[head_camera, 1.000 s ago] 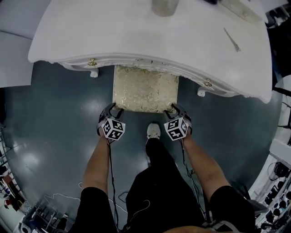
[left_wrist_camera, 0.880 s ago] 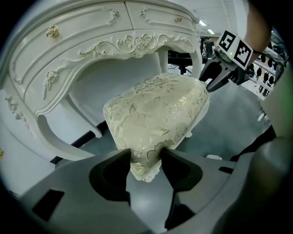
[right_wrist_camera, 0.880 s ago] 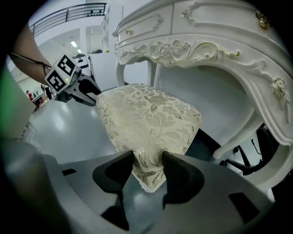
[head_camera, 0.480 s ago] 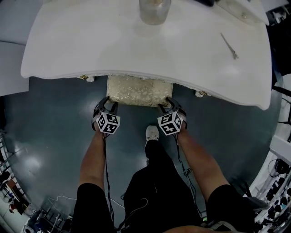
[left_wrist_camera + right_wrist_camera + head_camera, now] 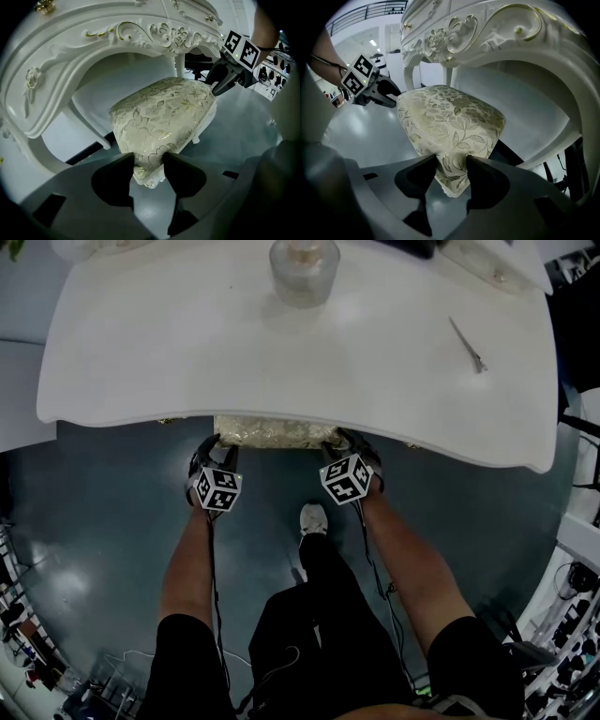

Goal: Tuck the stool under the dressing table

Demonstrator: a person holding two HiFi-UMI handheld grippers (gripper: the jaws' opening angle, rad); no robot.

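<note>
We are pinching the stool point(image 5: 159, 112) by its yielding cushion corners: left gripper point(image 5: 146, 161) fingers just closing, right gripper point(image 5: 451, 164) fingers clamped; likely light, stiff-framed, sliding under the table point(image 5: 187, 352).

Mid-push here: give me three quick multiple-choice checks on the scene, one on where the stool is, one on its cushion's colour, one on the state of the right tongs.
1. Where does the stool stand?
A. Mostly under the dressing table, with a front strip showing.
B. Wholly out on the open floor.
C. On top of the table.

2. What colour is its cushion?
A. Plain red.
B. Cream with gold flowers.
C. Black.

3. The right tongs are:
A. open in free air.
B. clamped on a cushion corner.
C. shut on a table leg.

Answers:
1 A: the head view shows only a narrow strip of seat past the table edge.
2 B: both gripper views show cream fabric with gold flowers.
3 B: the right gripper view shows both jaws pressing the corner.
</note>
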